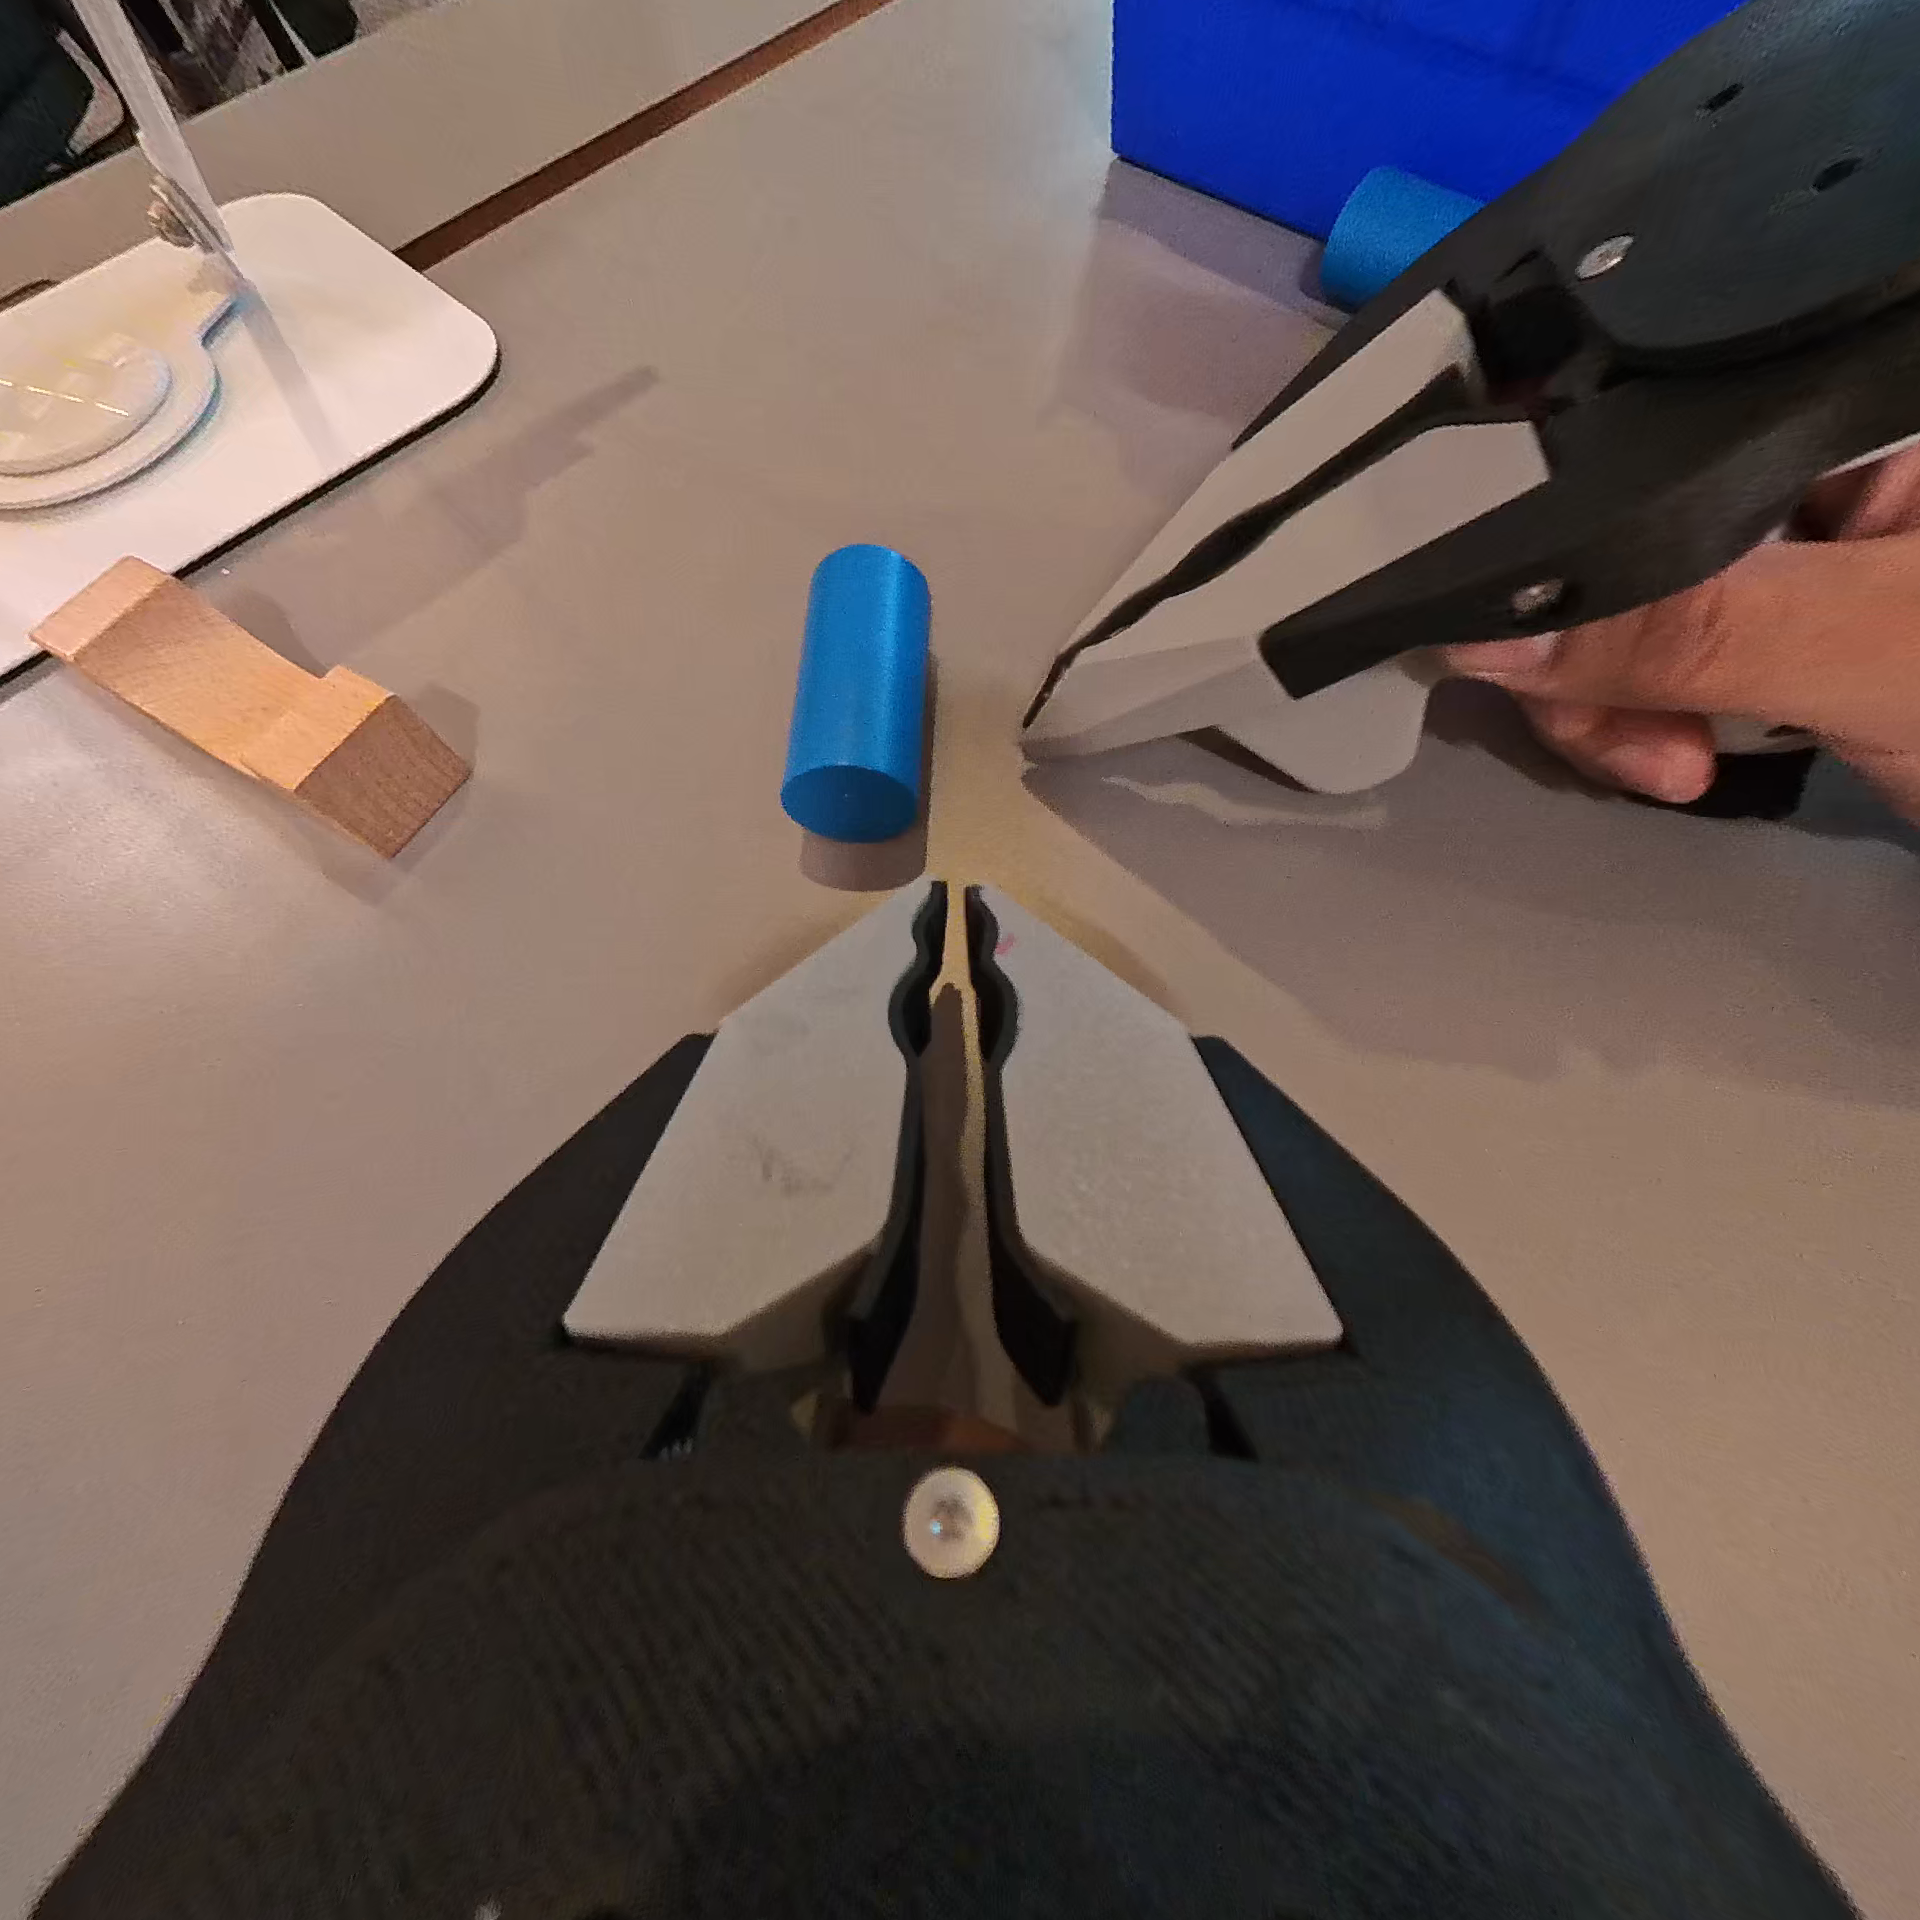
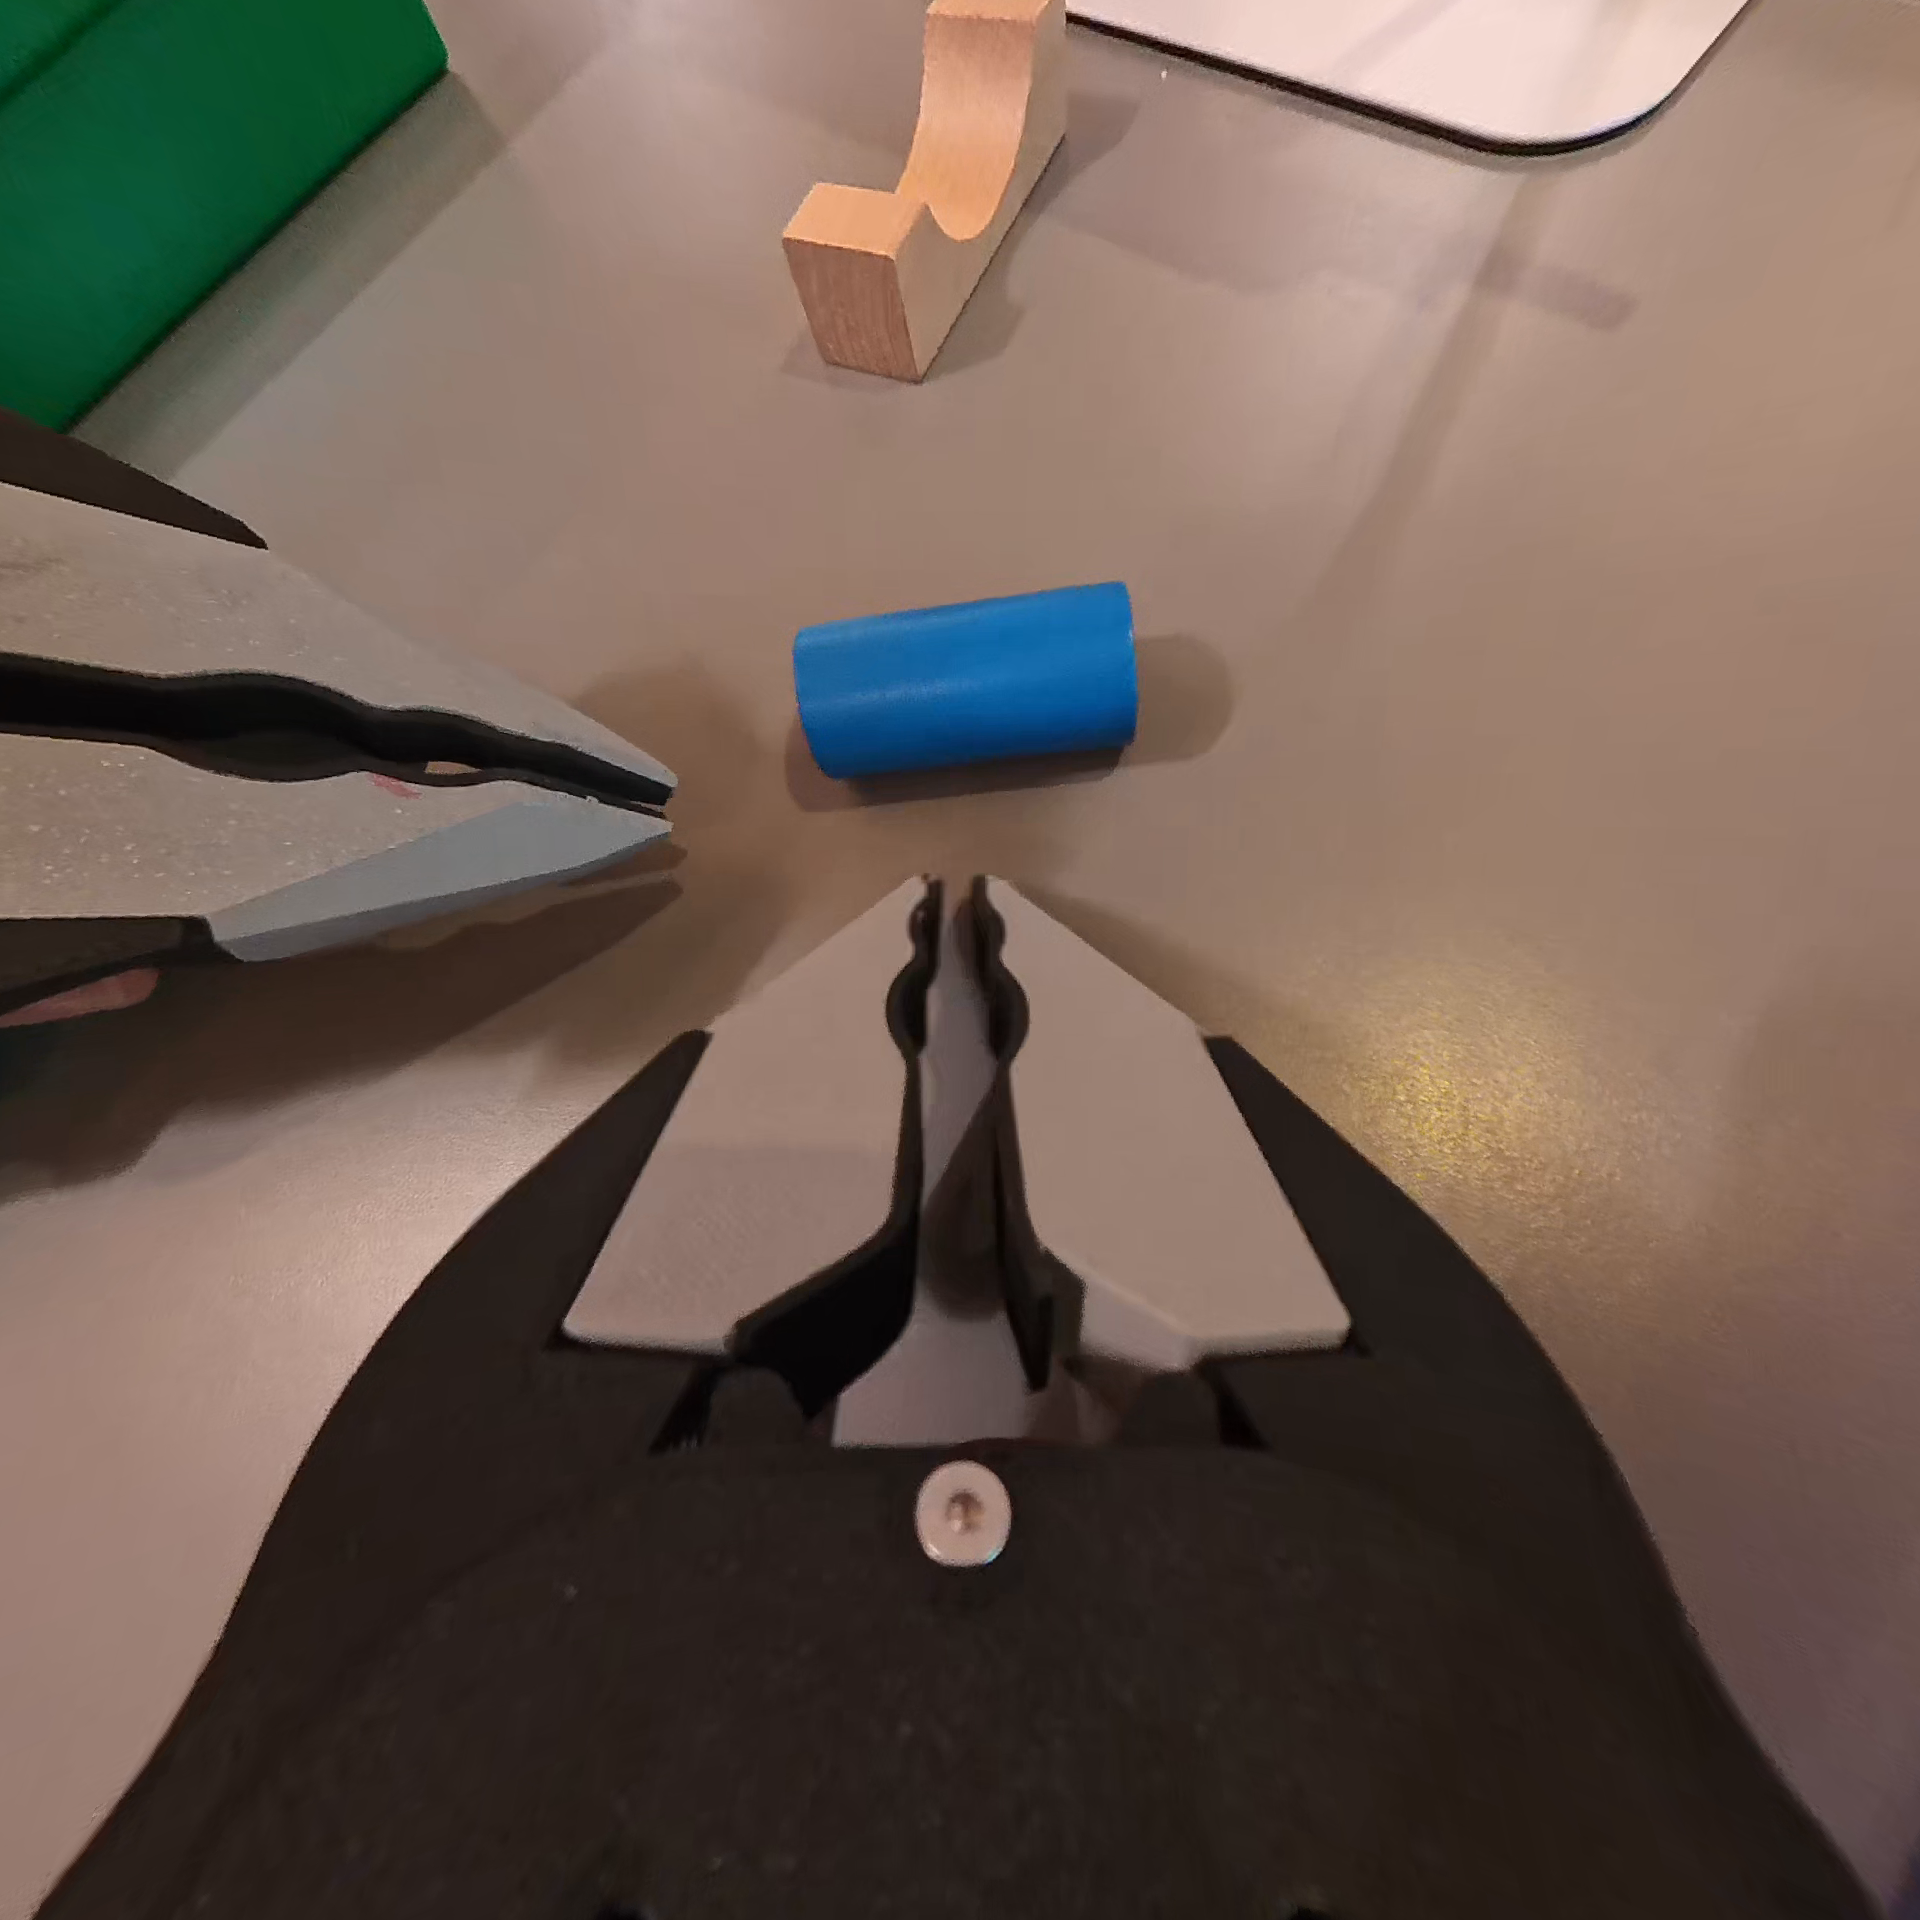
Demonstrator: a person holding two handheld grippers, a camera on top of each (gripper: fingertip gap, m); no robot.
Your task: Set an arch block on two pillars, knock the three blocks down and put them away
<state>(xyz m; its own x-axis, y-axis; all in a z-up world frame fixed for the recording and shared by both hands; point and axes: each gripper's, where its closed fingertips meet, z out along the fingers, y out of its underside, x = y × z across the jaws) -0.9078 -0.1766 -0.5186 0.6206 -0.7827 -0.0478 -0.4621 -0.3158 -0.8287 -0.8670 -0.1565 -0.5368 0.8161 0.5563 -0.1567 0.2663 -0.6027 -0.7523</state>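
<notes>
A blue cylinder pillar [image 1: 857,691] lies on its side on the grey table [image 1: 727,364], just ahead of my left gripper [image 1: 954,891], which is shut with nothing in it. The same pillar shows in the right wrist view [image 2: 966,681], just ahead of my right gripper [image 2: 951,883], also shut with nothing in it. The right gripper [image 1: 1039,717] shows in the left view with its tips on the table right of the pillar. The left gripper [image 2: 665,805] shows at the left of the right view. A wooden arch block [image 1: 260,707] lies on its side at the left [image 2: 935,197]. A second blue cylinder [image 1: 1392,234] lies by a blue box.
A blue box [image 1: 1351,83] stands at the far right of the left view. A green box [image 2: 177,177] stands at the far left of the right view. A white base plate with a metal stand [image 1: 312,343] sits at the far left. A hand [image 1: 1714,675] holds the right gripper. My right fingertips sit around 5 cm from my left ones. The wooden arch block [image 1: 260,707] is about 20 cm from both grippers' fingertips. The right camera catches it too, in the right wrist view [image 2: 943,180].
</notes>
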